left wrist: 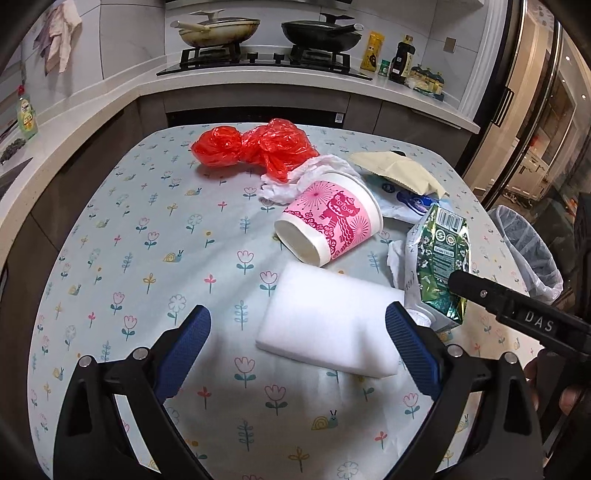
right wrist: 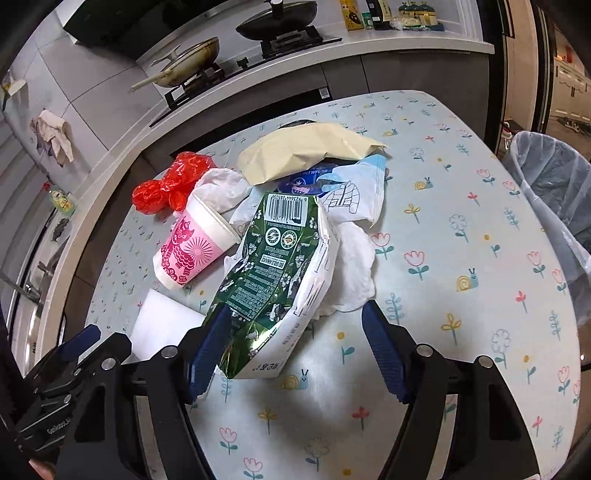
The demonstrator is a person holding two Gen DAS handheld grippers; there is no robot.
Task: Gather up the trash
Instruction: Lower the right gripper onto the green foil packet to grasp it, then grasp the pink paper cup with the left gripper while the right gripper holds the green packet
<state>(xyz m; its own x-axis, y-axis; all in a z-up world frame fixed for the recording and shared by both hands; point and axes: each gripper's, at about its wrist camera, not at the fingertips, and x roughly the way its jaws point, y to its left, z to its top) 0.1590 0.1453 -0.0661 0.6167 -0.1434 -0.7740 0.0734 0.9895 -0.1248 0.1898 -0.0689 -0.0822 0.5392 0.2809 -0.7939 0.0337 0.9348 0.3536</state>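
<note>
While both grippers hang over the flowered surface [left wrist: 129,229], the left gripper [left wrist: 297,325] spreads its fingers wide around a white foam block [left wrist: 328,325], untouched. Equally parted, the right gripper [right wrist: 291,343] straddles the green packet [right wrist: 273,273] (one pad touching). A pink cup [left wrist: 332,221] lies tipped mid-surface; a bin [right wrist: 554,184] waits off the right edge.

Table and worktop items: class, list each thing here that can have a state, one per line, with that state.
Pink paper cup: tipped on its side.
Green snack bag: torn open, between the right tool's pads.
Red plastic bag: knotted, crumpled.
White sponge block: lying flat.
Bin liner: open, fitted in bin.
Black wok: lidded, on the hob.
Left tool: open, empty.
Right tool: open around the bag.
</note>
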